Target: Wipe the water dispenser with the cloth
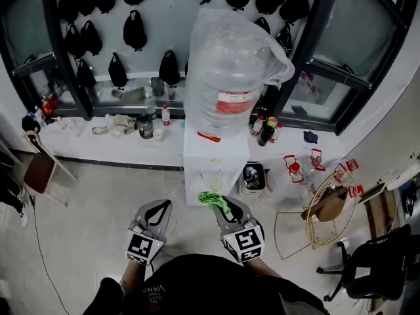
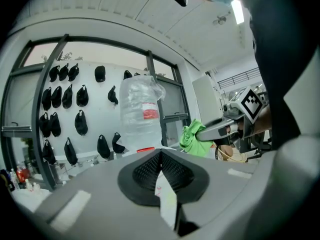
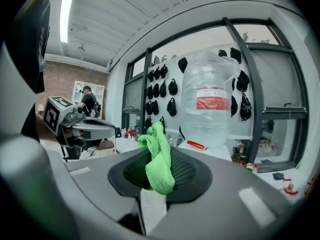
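The right tongs [image 1: 223, 206] are clamped shut on a green cloth [image 1: 214, 199], which bunches out past the tips. In the right gripper view the cloth [image 3: 159, 165] hangs over the seam where the 2 jaws of the right tongs [image 3: 159, 156] meet. The left tongs [image 1: 161, 209] are closed too. The left gripper view shows their 2 jaws pressed together with nothing between them [image 2: 161, 158], and the cloth [image 2: 192, 139] shows off to the right.

The dispenser [image 1: 213, 159] is a white box just beyond both tongs, set against the long white counter [image 1: 111, 148] under the windows. A large bottle [image 1: 230, 84] sits upside down on it under a clear plastic bag [image 1: 275, 61]. The cloth is close to the dispenser's near face, but I cannot tell whether it touches. The left tongs are to the left of the dispenser, clear of it.

Black pouches [image 1: 134, 30] hang on the far wall, and a wire rack [image 1: 315, 223] stands to the right.
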Tool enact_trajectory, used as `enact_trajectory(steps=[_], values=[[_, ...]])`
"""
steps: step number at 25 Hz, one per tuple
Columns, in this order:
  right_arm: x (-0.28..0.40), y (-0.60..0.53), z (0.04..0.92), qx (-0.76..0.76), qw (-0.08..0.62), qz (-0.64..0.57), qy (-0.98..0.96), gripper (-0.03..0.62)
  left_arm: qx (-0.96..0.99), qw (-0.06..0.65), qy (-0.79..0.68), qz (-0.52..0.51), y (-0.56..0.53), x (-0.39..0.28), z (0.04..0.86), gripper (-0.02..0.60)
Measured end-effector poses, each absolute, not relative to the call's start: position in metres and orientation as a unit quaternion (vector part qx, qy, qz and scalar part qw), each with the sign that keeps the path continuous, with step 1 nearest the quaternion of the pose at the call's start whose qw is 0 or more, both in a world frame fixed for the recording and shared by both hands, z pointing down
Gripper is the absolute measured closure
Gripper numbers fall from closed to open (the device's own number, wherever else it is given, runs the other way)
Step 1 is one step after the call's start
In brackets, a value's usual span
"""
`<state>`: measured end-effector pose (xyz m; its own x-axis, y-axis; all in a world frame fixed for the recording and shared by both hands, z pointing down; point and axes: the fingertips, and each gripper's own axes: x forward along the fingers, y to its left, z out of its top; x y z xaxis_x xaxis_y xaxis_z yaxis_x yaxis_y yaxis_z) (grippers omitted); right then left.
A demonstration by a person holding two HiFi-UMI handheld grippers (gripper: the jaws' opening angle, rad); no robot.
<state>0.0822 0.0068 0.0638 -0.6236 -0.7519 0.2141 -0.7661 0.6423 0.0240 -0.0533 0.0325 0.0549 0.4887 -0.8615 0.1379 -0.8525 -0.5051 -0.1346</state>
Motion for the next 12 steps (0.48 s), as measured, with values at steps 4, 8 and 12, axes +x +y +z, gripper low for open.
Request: enact_trajectory(steps=[4,8,12], values=[[0.083,0.006,0.064,0.422,0.103,0.034,-0.9,0.504,-0.862,0.033,0.498,-0.092,0.034,-0.055,0.059,0.58],[0.084,0.01,0.068,0.422,0.106,0.036,-0.9,0.503,-0.862,0.038,0.496,-0.094,0.04,-0.056,0.065,0.58],[0.083,0.008,0.067,0.421,0.106,0.036,-0.9,0.504,-0.86,0.023,0.5,-0.098,0.04,-0.056,0.061,0.58]])
